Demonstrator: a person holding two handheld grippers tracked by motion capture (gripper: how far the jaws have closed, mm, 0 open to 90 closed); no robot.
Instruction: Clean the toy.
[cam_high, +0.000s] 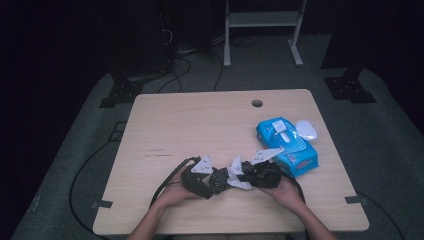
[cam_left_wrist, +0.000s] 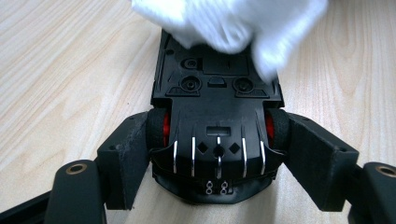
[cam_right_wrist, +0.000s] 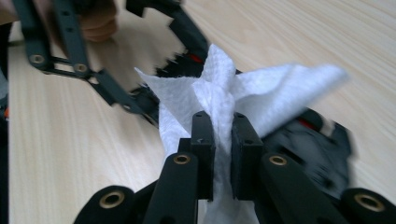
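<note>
Left claw clamps the upturned toy car; right claw pinches a wipe, mid-wiping; next, rub along the underside.

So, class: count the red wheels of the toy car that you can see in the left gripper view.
2: one wheel at the left side of the car, one at its right, each against a left-tong pad. The wipe covers the far end, so others may be hidden.

We are in a lab-like recording room: a bare wooden table with a cable hole stands on grey floor matting, black cables trail across it, dark stand bases flank the table, and a white metal frame stands behind.
</note>
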